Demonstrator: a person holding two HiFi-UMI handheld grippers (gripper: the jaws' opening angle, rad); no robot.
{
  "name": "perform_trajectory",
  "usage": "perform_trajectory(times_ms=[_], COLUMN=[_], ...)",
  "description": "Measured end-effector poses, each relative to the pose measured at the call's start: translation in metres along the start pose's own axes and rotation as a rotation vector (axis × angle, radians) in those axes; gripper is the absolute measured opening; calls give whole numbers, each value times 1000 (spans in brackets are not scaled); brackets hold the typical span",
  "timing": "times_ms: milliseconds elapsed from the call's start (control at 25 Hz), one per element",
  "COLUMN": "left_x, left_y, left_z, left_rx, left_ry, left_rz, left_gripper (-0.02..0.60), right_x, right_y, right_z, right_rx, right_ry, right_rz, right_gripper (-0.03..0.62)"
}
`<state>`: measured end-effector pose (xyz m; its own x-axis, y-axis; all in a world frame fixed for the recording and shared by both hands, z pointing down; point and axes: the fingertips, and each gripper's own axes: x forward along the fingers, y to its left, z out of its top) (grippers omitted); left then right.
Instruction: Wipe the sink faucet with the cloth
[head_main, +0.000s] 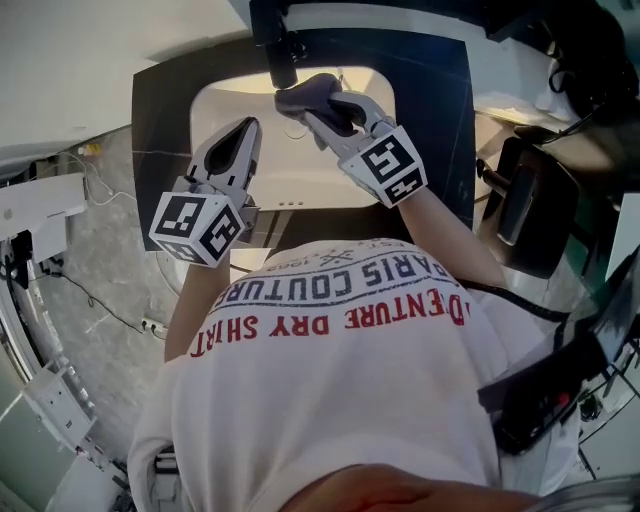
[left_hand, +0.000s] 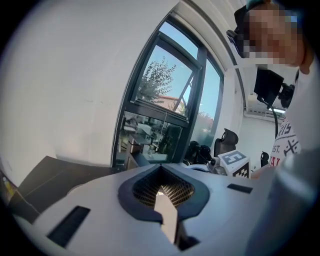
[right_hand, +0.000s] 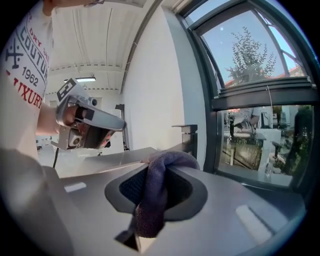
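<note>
the head camera looked steeply down from above the person's shoulders onto the sink (head_main: 290, 160), fairly near. each gripper camera sat close behind its own jaws, tilted upward. the left gripper (head_main: 247, 128) view faced the window (left_hand: 165, 100). the right gripper (head_main: 335, 108) view faced the faucet (right_hand: 187, 134). both shared that window, and each caught the other gripper.

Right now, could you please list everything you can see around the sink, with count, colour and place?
faucet: one, black, at the sink's back edge
sink: one, white, set in the countertop
countertop: one, dark, around the sink
cloth: one, purple-grey, just in front of the faucet
window: one, dark frame, behind the faucet
chair: one, black, right of the countertop
shirt: one, white, printed, nearest the camera
left gripper: one, grey, fingers together, empty, over the sink's left
right gripper: one, grey, fingers shut on the cloth
</note>
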<state>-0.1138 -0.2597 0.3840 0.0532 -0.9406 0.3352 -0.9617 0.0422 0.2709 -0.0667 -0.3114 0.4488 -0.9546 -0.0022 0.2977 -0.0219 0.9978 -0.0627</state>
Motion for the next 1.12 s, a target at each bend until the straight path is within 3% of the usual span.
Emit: perform_trajectory(times_ms=[240,480,880,1120], left_x=[-23,-30,-74,-99], left_y=[3,21,143,174], left_z=[44,56,56,56], left_rx=[70,49,77,119], left_ry=[-56,-82,5,51], left_rz=[22,-50,-221,-348], left_gripper=[0,2,2,2], right_x=[-20,1,115,143], right_y=[41,58,108,145], right_z=[55,68,86,96], right_rx=[-87,-86,16,68], right_ry=[-54,-55,-21,-28], right_rz=[40,-18,-233,-373], right_gripper=[72,72,72,72])
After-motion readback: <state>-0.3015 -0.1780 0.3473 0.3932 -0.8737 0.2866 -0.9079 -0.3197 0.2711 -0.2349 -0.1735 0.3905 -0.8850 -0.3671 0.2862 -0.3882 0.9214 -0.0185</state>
